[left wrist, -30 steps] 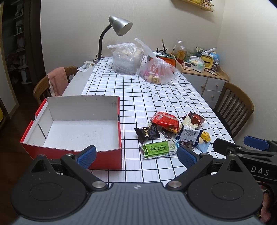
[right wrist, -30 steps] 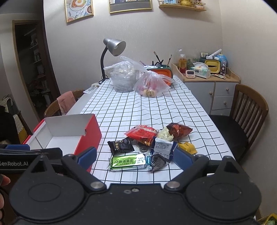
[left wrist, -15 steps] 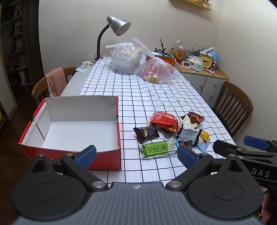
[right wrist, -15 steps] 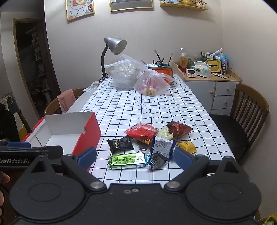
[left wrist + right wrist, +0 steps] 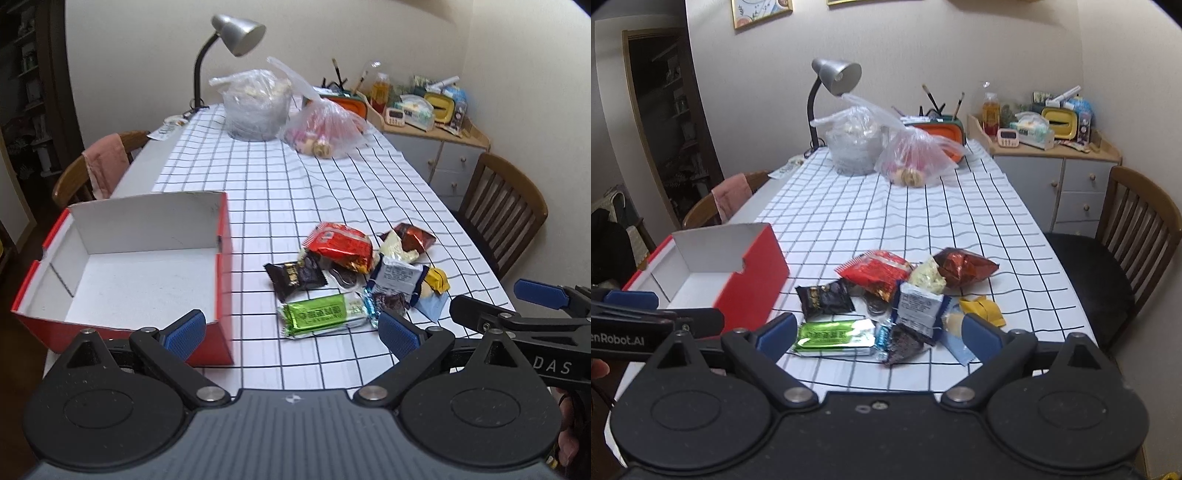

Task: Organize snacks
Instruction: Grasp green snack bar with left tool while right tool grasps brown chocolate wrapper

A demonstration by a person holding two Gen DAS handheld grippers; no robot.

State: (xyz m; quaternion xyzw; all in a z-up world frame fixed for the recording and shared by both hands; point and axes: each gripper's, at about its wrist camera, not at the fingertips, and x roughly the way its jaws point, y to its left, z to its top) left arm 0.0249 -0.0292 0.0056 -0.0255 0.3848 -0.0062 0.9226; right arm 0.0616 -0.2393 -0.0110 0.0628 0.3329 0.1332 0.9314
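Observation:
A pile of snack packets lies on the checked tablecloth: a green bar [image 5: 321, 314] [image 5: 834, 336] nearest me, a black packet [image 5: 295, 277] [image 5: 825, 301], a red bag [image 5: 341, 247] [image 5: 877, 271], a white-and-blue packet [image 5: 397, 277] [image 5: 918, 306], a dark red bag [image 5: 412, 236] [image 5: 964, 266] and a yellow one [image 5: 437, 280] [image 5: 982, 310]. An empty red box [image 5: 221, 236] [image 5: 757, 273] with a white inside stands left of the pile. My left gripper [image 5: 291, 328] is open, held short of the green bar. My right gripper [image 5: 879, 334] is open too, hovering over the pile's near edge.
At the table's far end stand two plastic bags [image 5: 258, 105] [image 5: 325, 129], a desk lamp [image 5: 236, 29] and an orange container [image 5: 938, 134]. Wooden chairs sit at the left [image 5: 92, 170] and right [image 5: 1137, 229]. A cluttered cabinet [image 5: 1052, 162] fills the far right corner.
Both grippers have moved forward and lower toward the snack pile, so the packets and box look larger. Nothing on the table has shifted. Both grippers stay open.

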